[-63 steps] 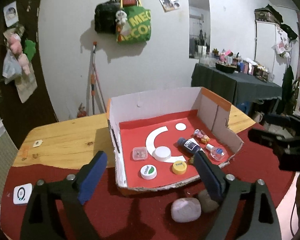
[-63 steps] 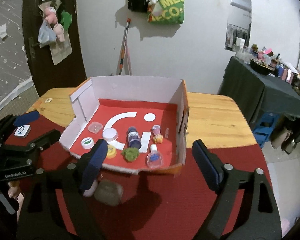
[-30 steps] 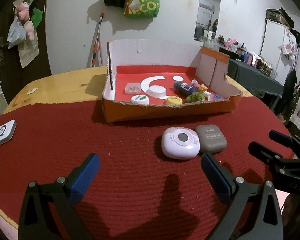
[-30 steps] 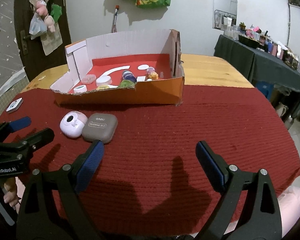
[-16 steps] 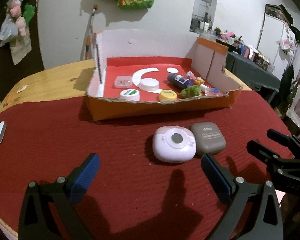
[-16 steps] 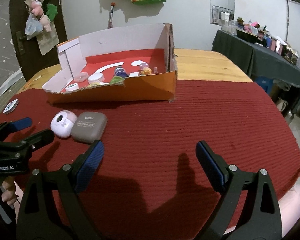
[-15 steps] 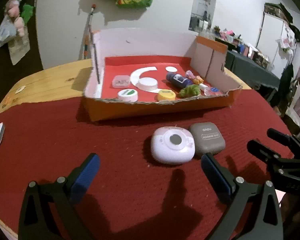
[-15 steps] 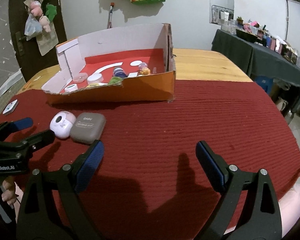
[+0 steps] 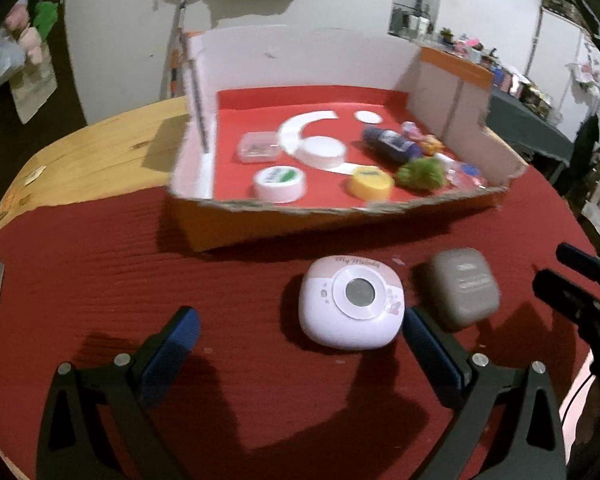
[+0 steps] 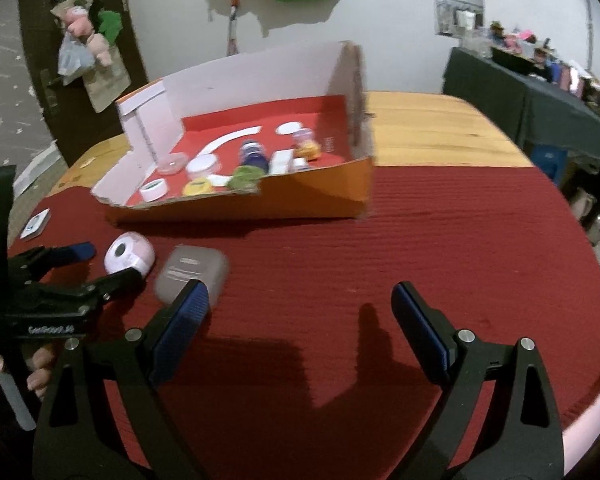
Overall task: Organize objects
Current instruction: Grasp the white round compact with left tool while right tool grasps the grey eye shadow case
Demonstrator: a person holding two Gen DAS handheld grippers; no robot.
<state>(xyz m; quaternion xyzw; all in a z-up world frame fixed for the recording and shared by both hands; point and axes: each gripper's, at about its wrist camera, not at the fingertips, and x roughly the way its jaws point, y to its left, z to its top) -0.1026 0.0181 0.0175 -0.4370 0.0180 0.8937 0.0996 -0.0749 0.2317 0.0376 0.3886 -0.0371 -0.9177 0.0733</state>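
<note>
We hold our left gripper [image 9: 300, 344] with jaws spread wide and empty, low over the red cloth [image 9: 240, 272], the pink case [image 9: 351, 302] lying just ahead between its fingers. The grey case [image 9: 462, 287] sits beside it (nearly touching). Our right gripper [image 10: 300, 320] is likewise wide and empty. The cardboard box [image 9: 300, 220] stands behind.

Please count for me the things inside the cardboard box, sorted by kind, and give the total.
Round lidded jars: 3, white, green-labelled, yellow
Clear square case: 1
Dark blue bottle: 1
Clear small bottle: 1
Green fuzzy ball: 1
Pink and orange small toy: 1
Total: 8
</note>
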